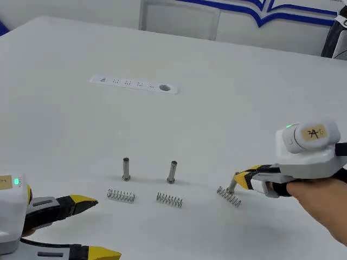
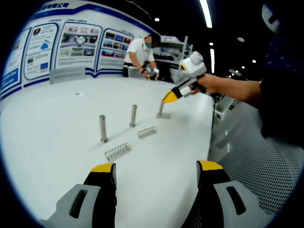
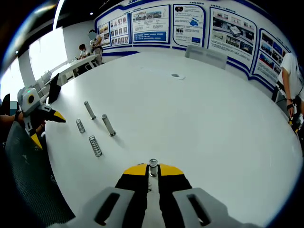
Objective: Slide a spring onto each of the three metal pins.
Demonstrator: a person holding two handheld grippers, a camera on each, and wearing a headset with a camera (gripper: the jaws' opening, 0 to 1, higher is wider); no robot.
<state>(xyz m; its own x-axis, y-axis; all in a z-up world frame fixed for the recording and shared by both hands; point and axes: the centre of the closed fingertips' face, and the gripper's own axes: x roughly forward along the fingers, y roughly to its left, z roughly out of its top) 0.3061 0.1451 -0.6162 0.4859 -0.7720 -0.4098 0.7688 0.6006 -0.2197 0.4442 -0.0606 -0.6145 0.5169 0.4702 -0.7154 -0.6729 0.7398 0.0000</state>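
At the lower left of the head view the left tongs point(image 1: 105, 227) hover over the white counter point(image 1: 227, 108), jaws wide apart with nothing between them. Just beyond, three springs lie flat on the counter in a row across the lower middle: the left spring point(image 1: 120, 195), the middle spring point(image 1: 169, 200) and, lying at a slant, the right spring point(image 1: 229, 196). Behind them stand the pins. The left pin point(image 1: 126, 169) and middle pin point(image 1: 172, 171) are upright and bare, each a little apart from its spring. At the lower right the right tongs point(image 1: 238, 180), held in a hand point(image 1: 320, 206), are closed on the top of the right pin point(image 1: 232, 187), which stands just beside the right spring. In the right gripper view this pin's head sits between the yellow tips. Farther up, in the upper left centre, a white power strip point(image 1: 134, 84) lies on the counter, and a chair back point(image 1: 179, 19) shows at the top edge
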